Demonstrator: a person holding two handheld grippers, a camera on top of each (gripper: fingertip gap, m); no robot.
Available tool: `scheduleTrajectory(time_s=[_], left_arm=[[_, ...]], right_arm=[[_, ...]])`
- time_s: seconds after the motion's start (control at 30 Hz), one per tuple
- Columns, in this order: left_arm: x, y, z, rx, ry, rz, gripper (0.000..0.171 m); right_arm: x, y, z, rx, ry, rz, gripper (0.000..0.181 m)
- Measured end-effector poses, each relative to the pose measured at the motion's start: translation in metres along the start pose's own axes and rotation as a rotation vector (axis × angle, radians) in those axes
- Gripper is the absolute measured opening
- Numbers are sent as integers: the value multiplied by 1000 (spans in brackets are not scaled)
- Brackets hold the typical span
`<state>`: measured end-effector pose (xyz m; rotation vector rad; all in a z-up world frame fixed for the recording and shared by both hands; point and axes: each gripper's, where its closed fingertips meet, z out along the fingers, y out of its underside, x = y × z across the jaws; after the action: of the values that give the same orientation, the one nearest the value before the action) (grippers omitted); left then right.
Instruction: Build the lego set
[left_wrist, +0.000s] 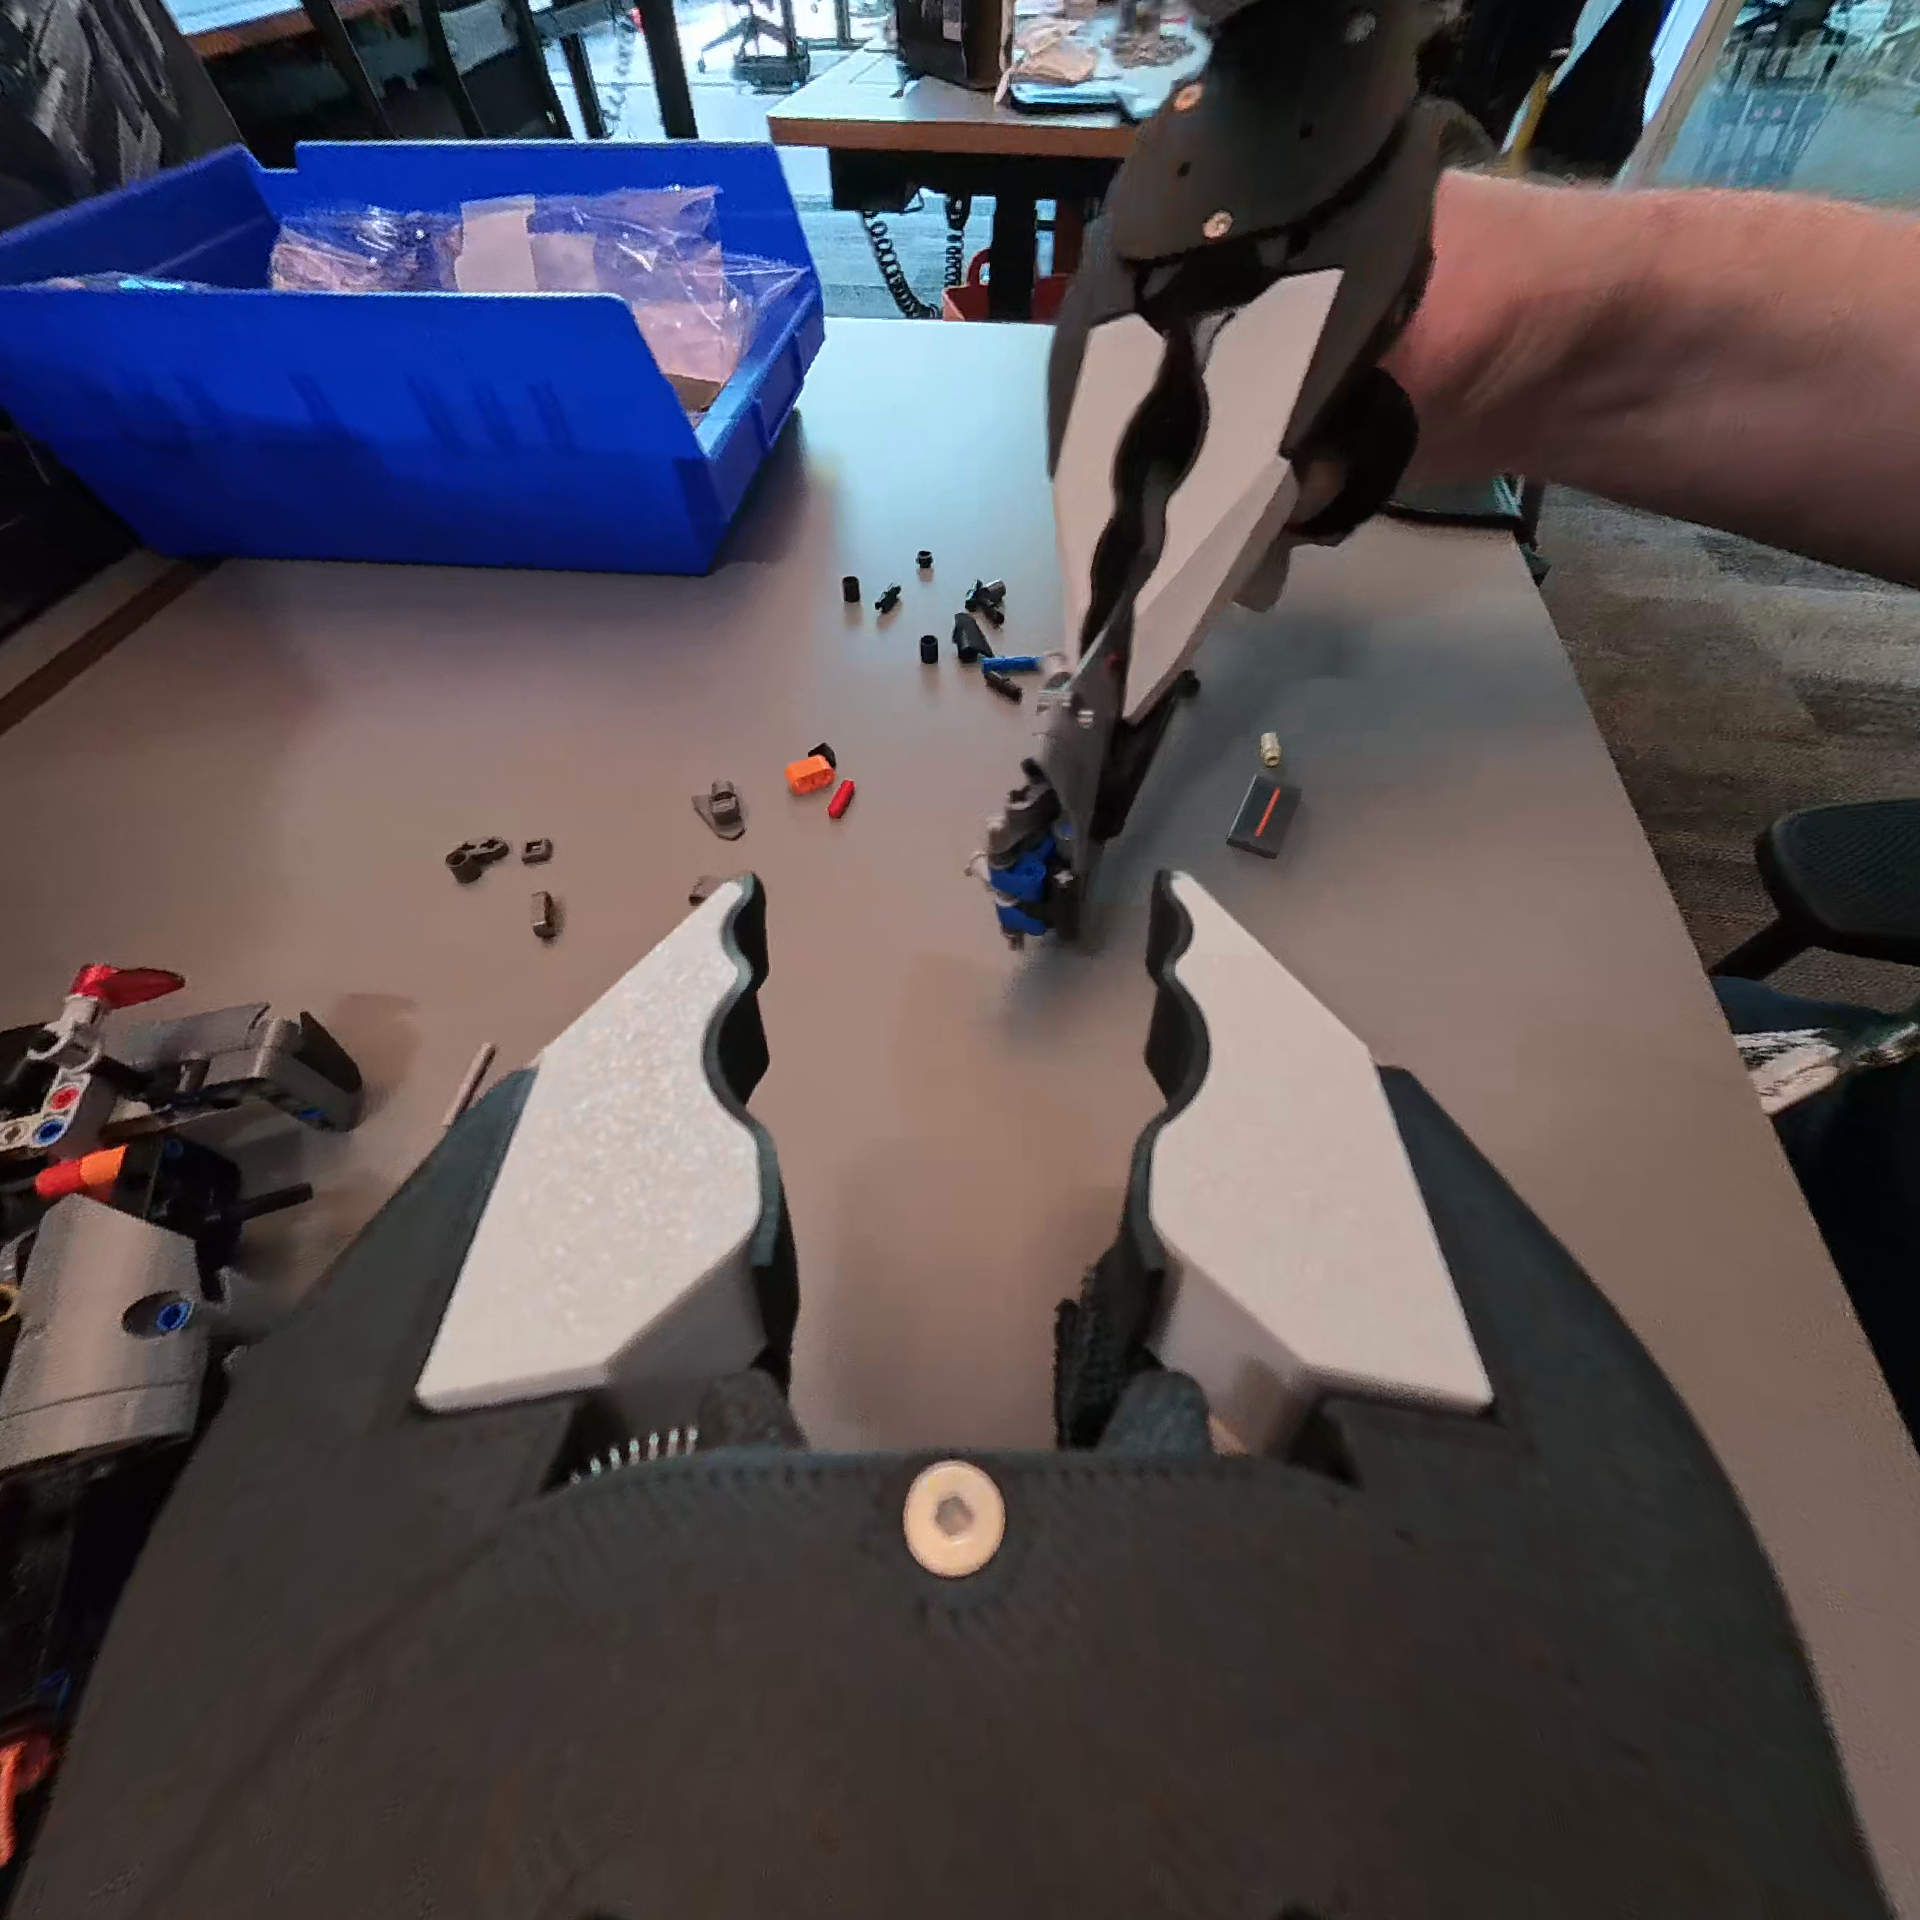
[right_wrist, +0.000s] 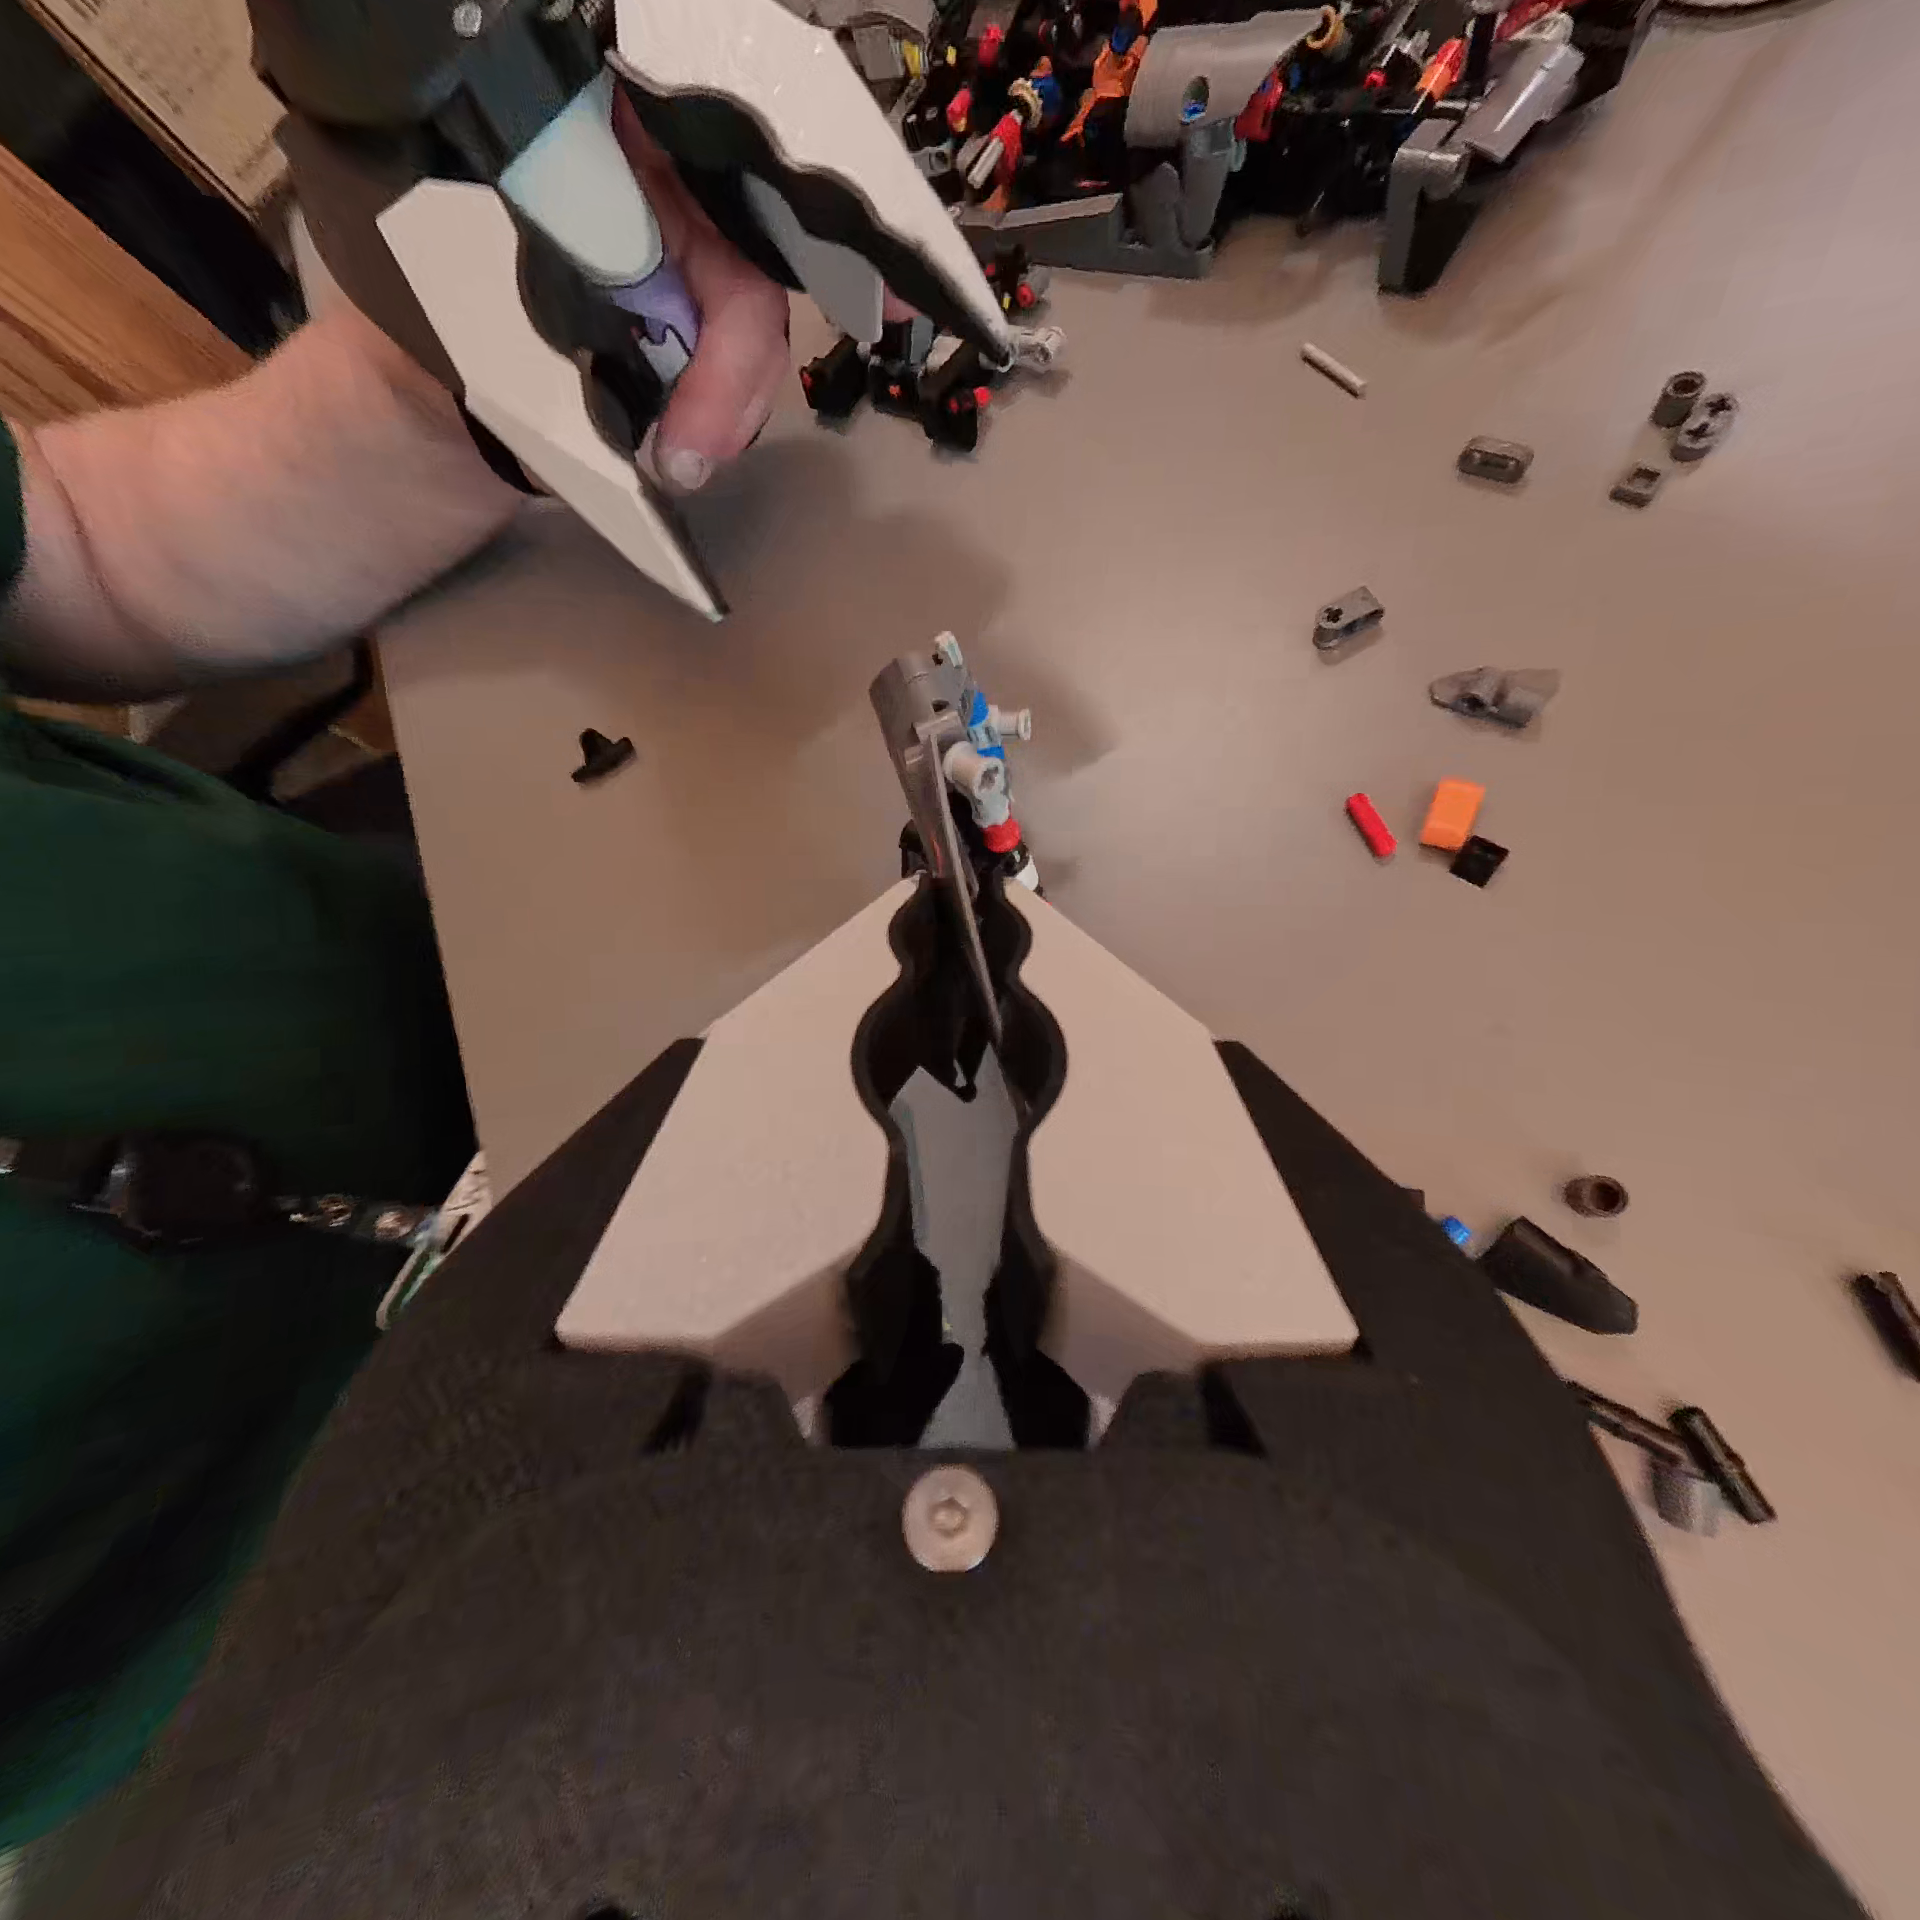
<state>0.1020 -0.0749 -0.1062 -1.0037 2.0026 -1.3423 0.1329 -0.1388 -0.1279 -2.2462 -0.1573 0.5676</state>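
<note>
The right tongs (right_wrist: 961, 904) are closed on a small grey-and-blue lego subassembly (right_wrist: 951, 748), clamping its flat grey plate edge-on between the black wavy pads; the studded end projects beyond the tips, above the grey tabletop (right_wrist: 1195, 582). In the left wrist view the same subassembly (left_wrist: 1029, 862) hangs just ahead of the left tongs (left_wrist: 961, 904), which are spread wide and hold nothing. Loose pieces lie to the left of the left tongs: an orange brick (left_wrist: 809, 774), a red pin (left_wrist: 841, 798) and several black connectors (left_wrist: 966, 623). A partly built model (left_wrist: 135, 1122) sits at far left, with a blue bin (left_wrist: 416, 416) beyond.
</note>
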Motion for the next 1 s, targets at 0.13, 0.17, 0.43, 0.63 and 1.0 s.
scheduleTrajectory(time_s=[0.13, 0.17, 0.43, 0.63, 1.0], left_arm=[[9, 0, 5, -16, 41, 11, 72], [11, 2, 7, -27, 55, 14, 72], [27, 23, 21, -153, 123, 33, 74], [26, 35, 23, -186, 142, -5, 76], [20, 54, 20, -280, 119, 9, 81]], right_arm=[[-10, 0, -1, -80, -178, 101, 6], [-11, 1, -1, -114, -212, 111, 6], [-12, 3, 20, -373, -455, 221, 7], [16, -10, 40, -409, -261, 107, 22], [3, -6, 25, -315, -82, -216, 79]])
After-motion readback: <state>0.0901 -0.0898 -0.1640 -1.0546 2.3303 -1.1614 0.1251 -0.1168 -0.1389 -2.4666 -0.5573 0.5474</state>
